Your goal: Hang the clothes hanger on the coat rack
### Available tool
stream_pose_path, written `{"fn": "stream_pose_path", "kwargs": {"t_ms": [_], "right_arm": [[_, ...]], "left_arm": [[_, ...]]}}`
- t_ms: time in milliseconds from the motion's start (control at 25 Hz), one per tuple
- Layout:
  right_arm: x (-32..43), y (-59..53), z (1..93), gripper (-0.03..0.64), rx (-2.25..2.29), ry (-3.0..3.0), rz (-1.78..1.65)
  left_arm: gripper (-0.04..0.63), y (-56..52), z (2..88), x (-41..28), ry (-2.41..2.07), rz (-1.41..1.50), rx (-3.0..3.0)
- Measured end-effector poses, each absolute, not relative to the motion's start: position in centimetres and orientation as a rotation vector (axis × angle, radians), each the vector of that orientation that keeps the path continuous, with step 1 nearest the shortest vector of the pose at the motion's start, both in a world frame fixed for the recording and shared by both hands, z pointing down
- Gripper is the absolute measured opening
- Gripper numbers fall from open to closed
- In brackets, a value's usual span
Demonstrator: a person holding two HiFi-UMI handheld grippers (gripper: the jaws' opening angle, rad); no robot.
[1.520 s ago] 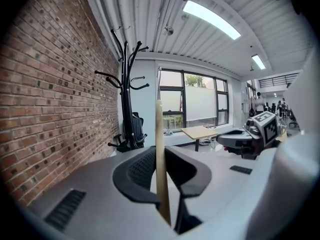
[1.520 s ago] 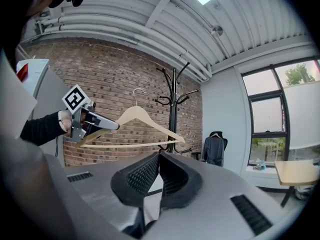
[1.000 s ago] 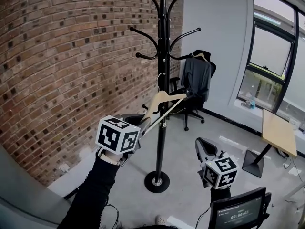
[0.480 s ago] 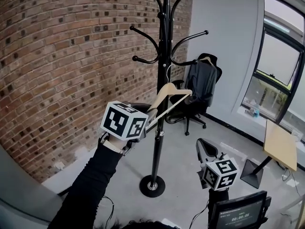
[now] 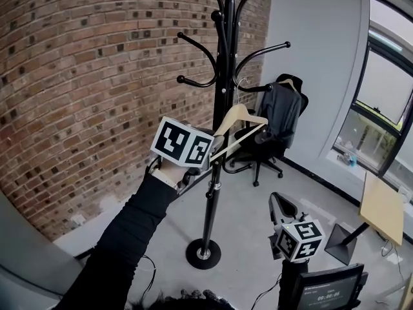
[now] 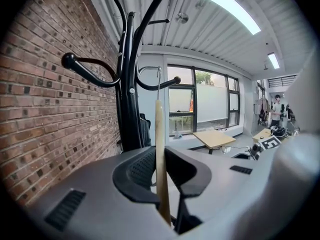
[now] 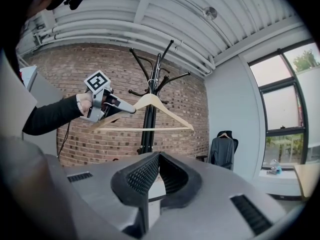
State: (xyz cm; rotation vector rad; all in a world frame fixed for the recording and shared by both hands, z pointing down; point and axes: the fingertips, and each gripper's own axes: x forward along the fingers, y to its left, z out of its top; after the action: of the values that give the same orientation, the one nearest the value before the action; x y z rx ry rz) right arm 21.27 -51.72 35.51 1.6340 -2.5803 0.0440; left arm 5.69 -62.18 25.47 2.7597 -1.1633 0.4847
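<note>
The black coat rack (image 5: 223,89) stands by the brick wall, its curved arms spreading from the pole. My left gripper (image 5: 216,148) is shut on one shoulder of a pale wooden hanger (image 5: 240,117), held up beside the pole just below the lower arms. In the left gripper view the hanger (image 6: 159,134) stands edge-on between the pads, its wire hook close to a rack arm (image 6: 152,85) but not over it. The right gripper view shows the whole hanger (image 7: 150,115) in front of the rack (image 7: 149,139). My right gripper (image 5: 282,203) hangs low on the right, shut and empty (image 7: 159,156).
The rack's round base (image 5: 203,254) sits on the grey floor. Behind it is an office chair with a dark jacket (image 5: 284,112) on another hanger. A wooden table (image 5: 382,202) stands at right under the windows, and a monitor (image 5: 322,289) below my right gripper.
My left gripper has carried the hanger up and to the right, closer to the rack's lower arms. The right gripper has sunk slightly in the picture.
</note>
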Motion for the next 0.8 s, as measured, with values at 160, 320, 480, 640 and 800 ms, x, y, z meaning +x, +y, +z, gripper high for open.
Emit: {"fn": "stream_pose_path", "kwargs": {"t_ms": [160, 320, 480, 640, 800], "right_arm": [[22.3, -52.5, 36.3, 0.009, 1.646, -2.573, 0.066], [23.2, -53.3, 36.7, 0.009, 1.661, -2.569, 0.078], [23.3, -53.8, 37.0, 0.009, 1.65, -2.576, 0.084], [23.1, -54.2, 37.4, 0.009, 1.64, -2.577, 0.094], [22.5, -54.3, 37.6, 0.009, 1.625, -2.584, 0.102]], "left_arm": [[0.057, -64.1, 25.7, 6.3, -1.164, 0.496, 2.74], [0.057, -65.0, 26.5, 6.7, -1.161, 0.514, 2.726], [0.057, -65.2, 27.7, 7.2, -1.109, 0.494, 2.71], [0.057, -65.0, 28.4, 7.4, -1.07, 0.464, 2.719], [0.057, -64.9, 28.5, 7.3, -1.054, 0.467, 2.732]]}}
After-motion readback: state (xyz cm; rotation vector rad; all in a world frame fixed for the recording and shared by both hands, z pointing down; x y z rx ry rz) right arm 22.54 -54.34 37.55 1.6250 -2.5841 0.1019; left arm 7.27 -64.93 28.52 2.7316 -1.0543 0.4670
